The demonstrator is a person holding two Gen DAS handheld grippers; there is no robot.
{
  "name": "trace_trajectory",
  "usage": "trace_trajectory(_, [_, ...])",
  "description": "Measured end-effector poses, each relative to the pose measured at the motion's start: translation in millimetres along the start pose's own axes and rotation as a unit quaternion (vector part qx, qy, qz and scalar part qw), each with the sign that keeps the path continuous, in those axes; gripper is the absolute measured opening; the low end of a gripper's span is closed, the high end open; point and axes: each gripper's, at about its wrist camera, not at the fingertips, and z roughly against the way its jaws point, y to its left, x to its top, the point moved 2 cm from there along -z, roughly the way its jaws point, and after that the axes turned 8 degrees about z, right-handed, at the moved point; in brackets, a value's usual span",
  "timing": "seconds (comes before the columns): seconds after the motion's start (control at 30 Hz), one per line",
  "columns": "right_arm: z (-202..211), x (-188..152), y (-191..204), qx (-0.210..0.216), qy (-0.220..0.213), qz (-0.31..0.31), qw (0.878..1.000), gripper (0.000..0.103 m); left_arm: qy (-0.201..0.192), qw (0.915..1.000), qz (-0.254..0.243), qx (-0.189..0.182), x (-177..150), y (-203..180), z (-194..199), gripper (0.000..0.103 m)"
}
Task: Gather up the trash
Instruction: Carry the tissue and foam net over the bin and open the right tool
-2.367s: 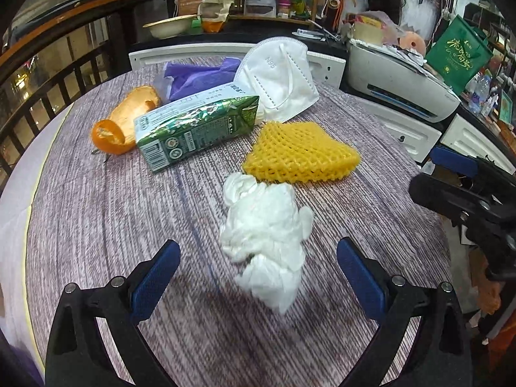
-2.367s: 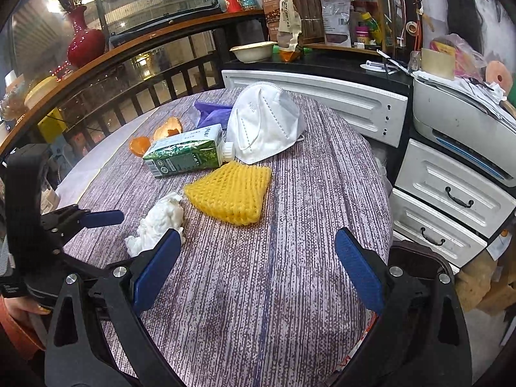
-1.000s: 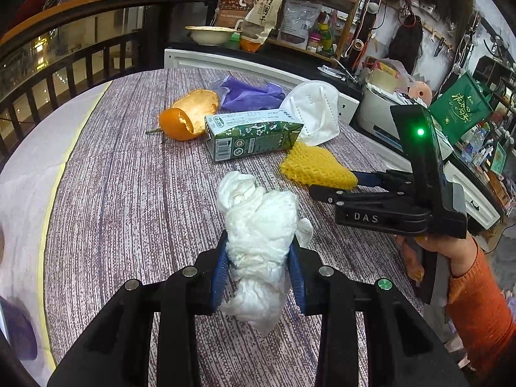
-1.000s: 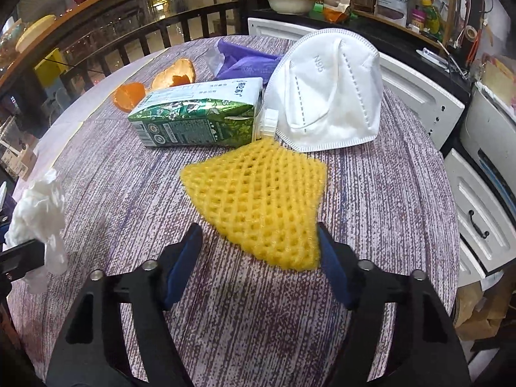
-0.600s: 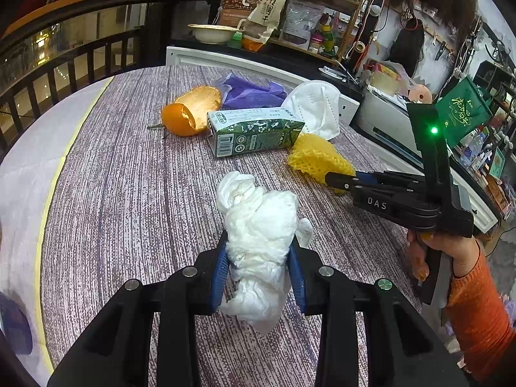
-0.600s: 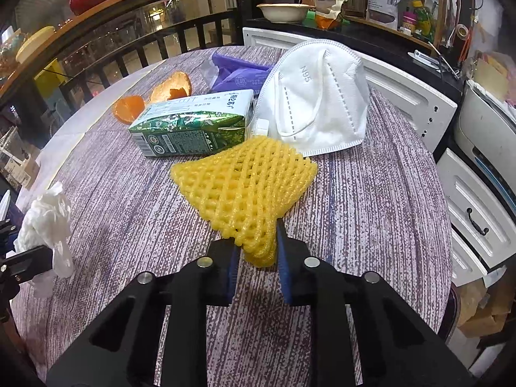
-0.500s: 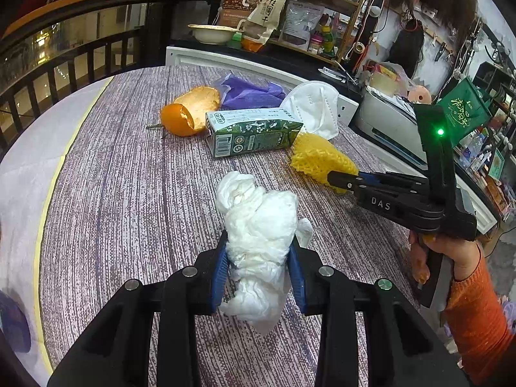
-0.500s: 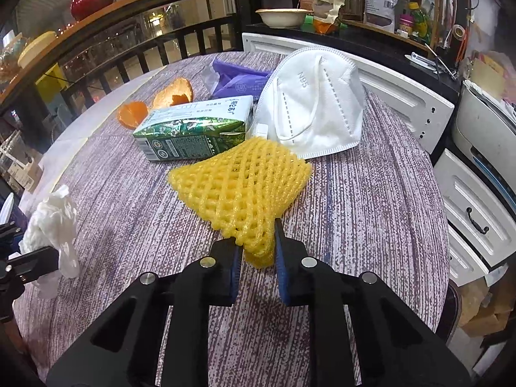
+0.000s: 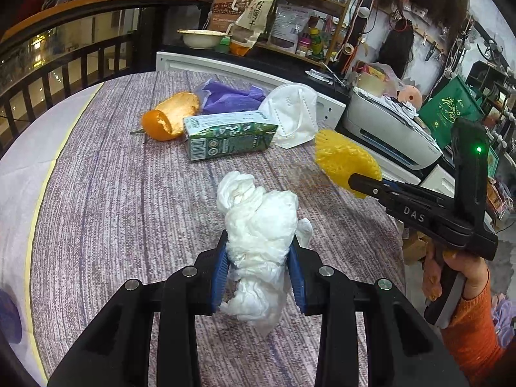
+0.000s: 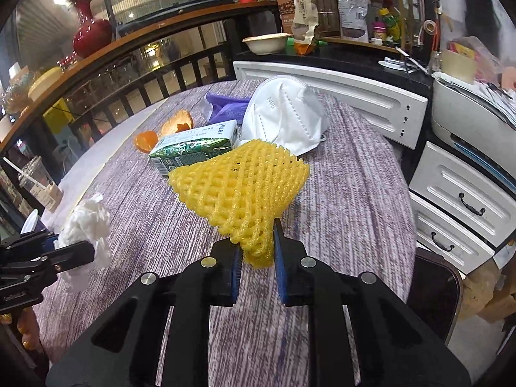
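Note:
My left gripper (image 9: 258, 267) is shut on a crumpled white tissue (image 9: 258, 222) and holds it above the round purple table (image 9: 113, 193). My right gripper (image 10: 256, 258) is shut on a yellow foam fruit net (image 10: 242, 183), lifted off the table; the net also shows in the left wrist view (image 9: 342, 158). On the table lie a green drink carton (image 9: 225, 135), orange peel (image 9: 167, 119), a purple bag (image 9: 225, 96) and a white N95 mask (image 9: 290, 113). The tissue also shows in the right wrist view (image 10: 87, 222).
White cabinet drawers (image 10: 461, 200) and a printer (image 9: 387, 132) stand right of the table. A dark railing (image 10: 129, 90) runs behind it at the left. Shelves with a bowl (image 9: 203, 37) and packets stand at the back.
My right gripper closed on the yellow net and has lifted it off the table. My left gripper keeps its hold on the tissue, raised slightly.

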Motion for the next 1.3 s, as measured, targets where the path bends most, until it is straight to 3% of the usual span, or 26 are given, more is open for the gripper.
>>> trace_trajectory(0.2, [29.9,-16.0,-16.1,-0.012,-0.024,-0.022,0.999,0.018,0.003,0.9998,-0.013,-0.016,-1.8,-23.5,-4.4,0.034])
trace_trajectory(0.63, [88.8,-54.1,-66.9,-0.09,-0.063,-0.064,0.992,0.018,0.009,0.998,-0.037,-0.051,-1.8,-67.5,-13.8,0.034])
trace_trajectory(1.0, [95.6,-107.1,-126.5,-0.151,-0.03,-0.127,0.98,0.018,0.012,0.9956,-0.056,-0.074,-1.9,-100.6,-19.6,0.034])
trace_trajectory(1.3, [57.4,-154.0,-164.8,-0.209,0.039,-0.154,0.965,0.018,0.018,0.9931,-0.073,-0.09,-2.7,-125.6,-26.3,0.034])
